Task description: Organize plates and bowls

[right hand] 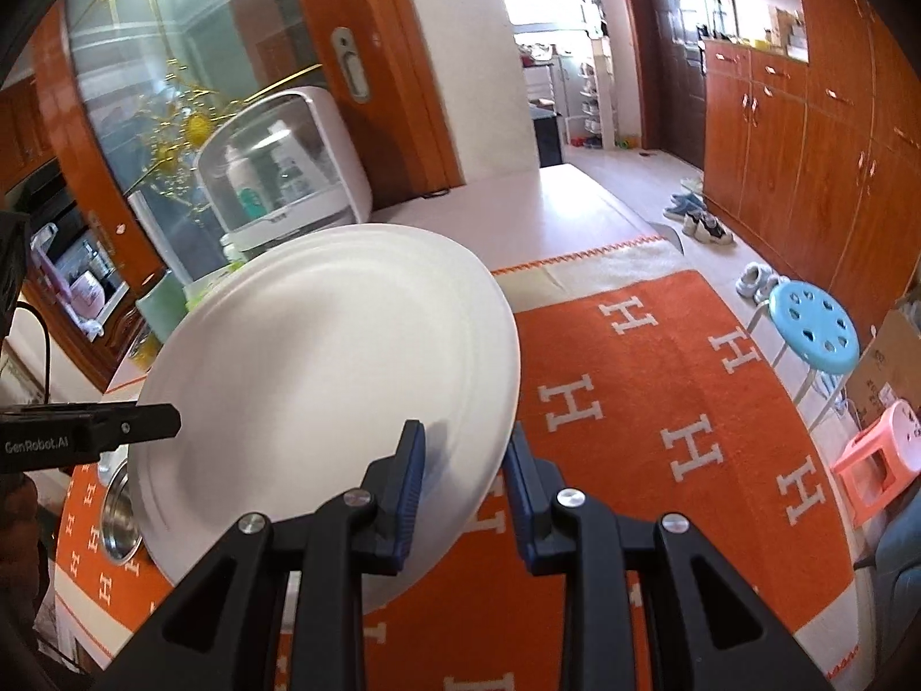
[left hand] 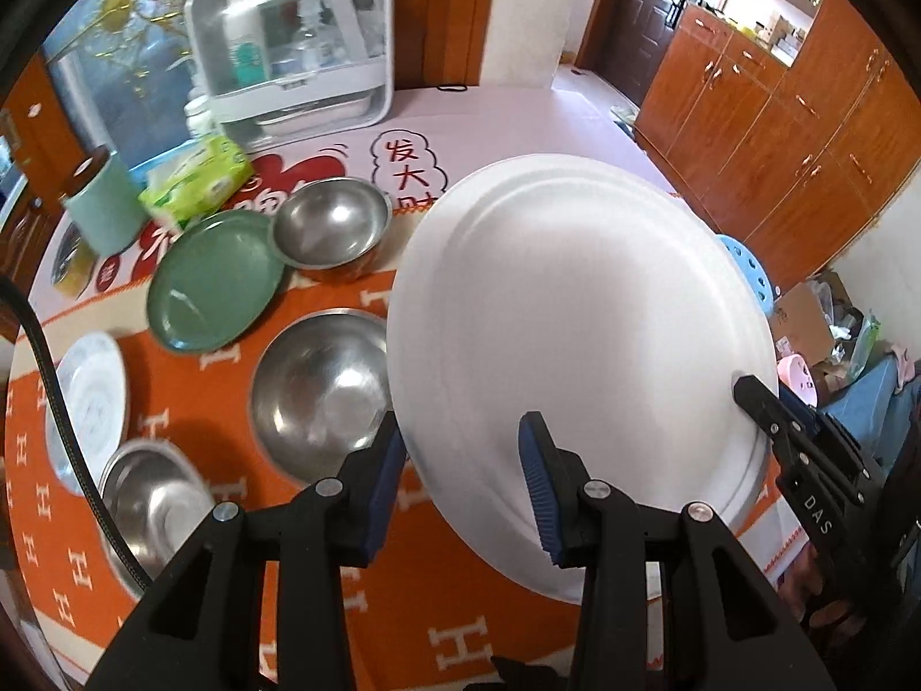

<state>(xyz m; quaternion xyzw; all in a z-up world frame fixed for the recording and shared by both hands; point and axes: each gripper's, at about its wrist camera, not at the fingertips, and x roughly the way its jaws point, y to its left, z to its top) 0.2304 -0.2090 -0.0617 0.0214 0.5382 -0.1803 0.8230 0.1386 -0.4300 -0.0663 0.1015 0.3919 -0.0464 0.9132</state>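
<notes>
Plate (left hand: 581,357) in both my grippers, tilted and clear of the tabletop (right hand: 662,403). My left gripper (left hand: 466,483) clamps the near rim, one pad under it and one on top. My right gripper (right hand: 463,478) clamps the opposite rim, its pads either side of the edge; its black tip also shows at the plate's right edge in the left view. So the plate spans the gap between my two hands, face tilted toward the left camera.

Below and to the left lie the other dishes: a green plate (left hand: 216,282), a small steel bowl (left hand: 331,230) touching its far side, a large steel bowl (left hand: 322,391) just under the white plate's left rim, a third bowl (left hand: 155,507) nearest me, and a patterned white plate (left hand: 92,403) at the far left. I judge the stack of plates belongs on that side, so the coming move is leftward and down, with my left hand nearer the target.

Room is tight there: the large bowl sits close under the rim I hold, and a cable (left hand: 63,432) crosses the left edge. To the right the orange cloth lies bare, with the tabletop edge and a blue stool (right hand: 817,334) beyond it.
</notes>
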